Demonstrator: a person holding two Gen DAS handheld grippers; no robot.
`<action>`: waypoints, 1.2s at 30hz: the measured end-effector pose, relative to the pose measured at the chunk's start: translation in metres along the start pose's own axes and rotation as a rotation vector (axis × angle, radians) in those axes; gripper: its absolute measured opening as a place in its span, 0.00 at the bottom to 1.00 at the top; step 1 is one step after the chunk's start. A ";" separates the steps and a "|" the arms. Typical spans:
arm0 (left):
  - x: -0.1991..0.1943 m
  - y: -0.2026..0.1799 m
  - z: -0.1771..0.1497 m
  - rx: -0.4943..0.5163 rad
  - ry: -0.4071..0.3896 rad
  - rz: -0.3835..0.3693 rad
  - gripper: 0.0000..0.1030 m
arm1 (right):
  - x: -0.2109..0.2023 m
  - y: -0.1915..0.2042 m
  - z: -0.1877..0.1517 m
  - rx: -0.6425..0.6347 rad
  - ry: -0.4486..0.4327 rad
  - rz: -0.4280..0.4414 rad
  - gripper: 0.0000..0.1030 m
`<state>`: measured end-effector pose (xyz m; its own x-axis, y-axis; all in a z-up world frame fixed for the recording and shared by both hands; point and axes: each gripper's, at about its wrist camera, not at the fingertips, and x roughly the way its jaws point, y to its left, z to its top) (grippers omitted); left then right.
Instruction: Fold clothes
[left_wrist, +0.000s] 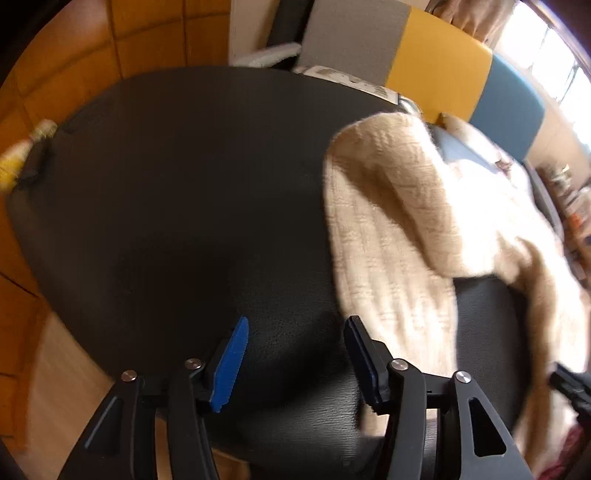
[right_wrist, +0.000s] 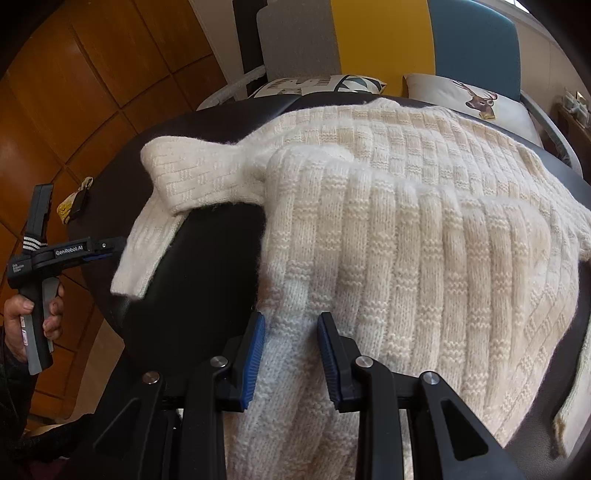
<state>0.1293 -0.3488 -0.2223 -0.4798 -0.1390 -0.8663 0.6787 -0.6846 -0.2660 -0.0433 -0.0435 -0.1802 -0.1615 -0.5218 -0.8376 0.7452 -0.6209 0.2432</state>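
**Sweater half folded, one sleeve still out**

You are working on a cream knit sweater lying across the black worktop; it fills the centre and right of the right wrist view. Its lower part appears doubled over the body, so I judge the fold as partly done. The sleeve at centre left is still lying bent and loose, and another strip is hanging off at the lower right, so both seem left to tuck.

Your right hand-held gripper is standing parted over the knit's near edge, pinching nothing. Your left hand-held gripper is hovering wide apart above bare worktop, empty, beside the sweater's edge.

No containers are showing in either view.
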 end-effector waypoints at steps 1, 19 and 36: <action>0.002 0.001 0.003 -0.020 0.011 -0.045 0.59 | 0.000 0.000 0.000 -0.001 -0.002 0.000 0.28; 0.006 -0.038 0.025 0.074 -0.062 -0.048 0.07 | -0.023 -0.016 0.014 0.018 -0.050 -0.064 0.28; -0.093 0.100 0.129 -0.159 -0.325 0.273 0.07 | 0.035 -0.107 0.173 0.062 -0.001 -0.181 0.28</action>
<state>0.1702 -0.4969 -0.1133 -0.4042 -0.5337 -0.7428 0.8691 -0.4772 -0.1301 -0.2405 -0.0966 -0.1513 -0.2896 -0.3990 -0.8700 0.6625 -0.7396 0.1187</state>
